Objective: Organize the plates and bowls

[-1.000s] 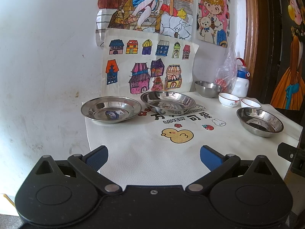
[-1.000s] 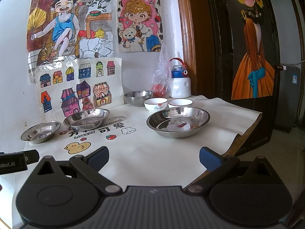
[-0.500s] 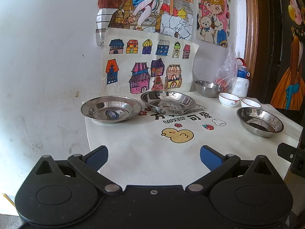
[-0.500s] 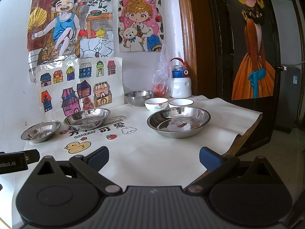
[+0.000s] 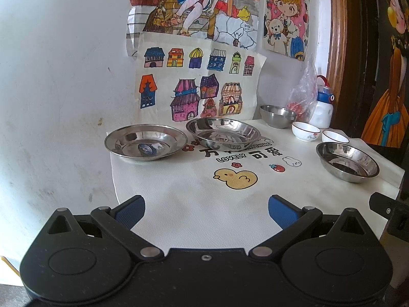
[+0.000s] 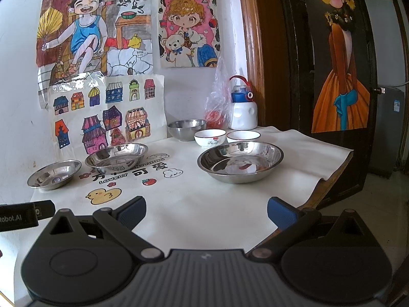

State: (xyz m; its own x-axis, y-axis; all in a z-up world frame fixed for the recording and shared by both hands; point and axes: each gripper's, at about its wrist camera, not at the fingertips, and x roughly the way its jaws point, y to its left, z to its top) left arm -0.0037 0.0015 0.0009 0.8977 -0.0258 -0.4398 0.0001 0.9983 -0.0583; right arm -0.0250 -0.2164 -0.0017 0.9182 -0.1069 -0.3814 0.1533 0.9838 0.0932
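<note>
**Two empty grippers over the set tabletop**

Lower frame: left gripper [image 5: 206, 208] and right gripper [image 6: 206, 209], blue-padded fingers [image 6: 133, 211] spread, holding nothing. Beyond, on the white printed tabletop [image 6: 194, 204]: a wide steel plate [image 6: 240, 163] at centre right, two steel plates [image 5: 145, 145] [image 5: 223, 133] at centre left. Farthest, upper right: two white ceramic bowls [image 6: 210, 138] [image 6: 243, 135] and a steel bowl [image 6: 187, 129].

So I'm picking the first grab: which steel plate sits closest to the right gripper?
The steel plate in front of the two white bowls, straight ahead of the open right gripper. The other two plates lie off left.
</note>
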